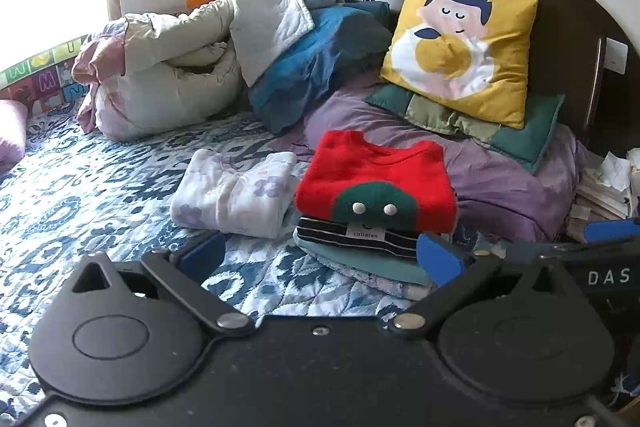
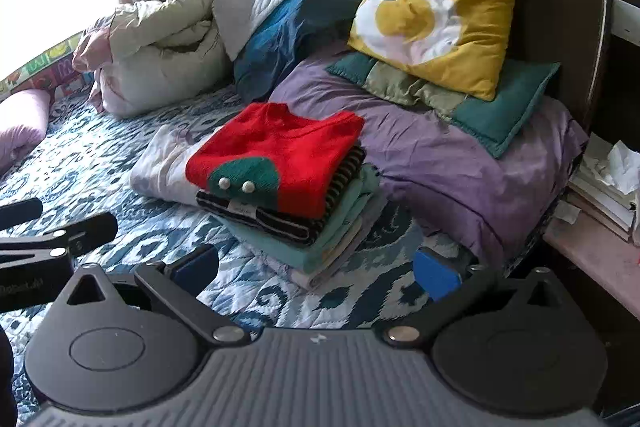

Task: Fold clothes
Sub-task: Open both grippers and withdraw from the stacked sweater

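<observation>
A folded red sweater (image 1: 376, 179) (image 2: 280, 163) with a green patch tops a stack on the blue patterned bedspread (image 1: 100, 187) (image 2: 120, 195). Under it lie a black-and-white striped garment (image 1: 356, 237) (image 2: 264, 221), a teal one (image 1: 360, 263) (image 2: 320, 247) and paler pieces. A folded white floral garment (image 1: 236, 195) (image 2: 164, 167) rests left of the stack. My left gripper (image 1: 320, 257) hovers open just in front of the stack, holding nothing. My right gripper (image 2: 316, 269) is open too, empty, near the stack's front corner. The right gripper's blue fingertip (image 1: 608, 229) shows at the right edge of the left wrist view.
Behind the stack lies a purple quilt (image 1: 500, 183) (image 2: 440, 155) with a green pillow (image 1: 520, 131) (image 2: 480, 107) and a yellow cushion (image 1: 460, 51) (image 2: 436, 11). A white duvet (image 1: 168, 67) (image 2: 160, 47) and blue bedding (image 1: 320, 59) (image 2: 288, 27) pile against the dark headboard (image 1: 580, 7). Papers (image 2: 608, 179) sit on the right.
</observation>
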The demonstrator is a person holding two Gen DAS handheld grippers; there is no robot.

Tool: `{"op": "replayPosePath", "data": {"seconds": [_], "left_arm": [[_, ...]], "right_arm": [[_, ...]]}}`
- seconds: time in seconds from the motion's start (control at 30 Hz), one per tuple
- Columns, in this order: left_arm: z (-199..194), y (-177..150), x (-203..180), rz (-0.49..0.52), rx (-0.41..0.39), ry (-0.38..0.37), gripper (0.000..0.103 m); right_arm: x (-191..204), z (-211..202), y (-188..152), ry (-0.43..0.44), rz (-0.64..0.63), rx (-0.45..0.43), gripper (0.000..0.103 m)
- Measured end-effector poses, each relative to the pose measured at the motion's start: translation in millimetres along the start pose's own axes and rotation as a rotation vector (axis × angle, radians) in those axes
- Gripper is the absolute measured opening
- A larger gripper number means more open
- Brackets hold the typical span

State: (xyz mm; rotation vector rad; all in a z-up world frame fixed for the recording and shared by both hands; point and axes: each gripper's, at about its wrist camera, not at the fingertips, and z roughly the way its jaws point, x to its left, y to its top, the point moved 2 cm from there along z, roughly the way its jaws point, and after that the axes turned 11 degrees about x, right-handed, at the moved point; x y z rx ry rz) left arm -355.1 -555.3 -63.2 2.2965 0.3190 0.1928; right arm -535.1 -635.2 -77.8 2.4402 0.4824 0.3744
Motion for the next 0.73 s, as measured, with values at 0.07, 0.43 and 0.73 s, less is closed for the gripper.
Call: {"op": "replayPosePath", "data": {"seconds": [0.07, 0.43, 0.73], "left_arm": [[0.9, -0.9, 1.2, 0.0, 0.003, -0.002, 0.103], [0.3, 1.7, 2.1, 0.006, 0.005, -0.033, 0.103], [-0.7, 0.0, 5.6, -0.023, -0.009, -0.068, 0.103]], "right_arm": [[1.3, 1.1, 0.8, -0.002, -0.002, 0.003, 0.103], [6.8, 4.3, 2.0, -0.012, -0.008, 0.016, 0.103], [9.2, 5.8, 1.6, -0.012, -0.019, 0.023, 0.103]]}}
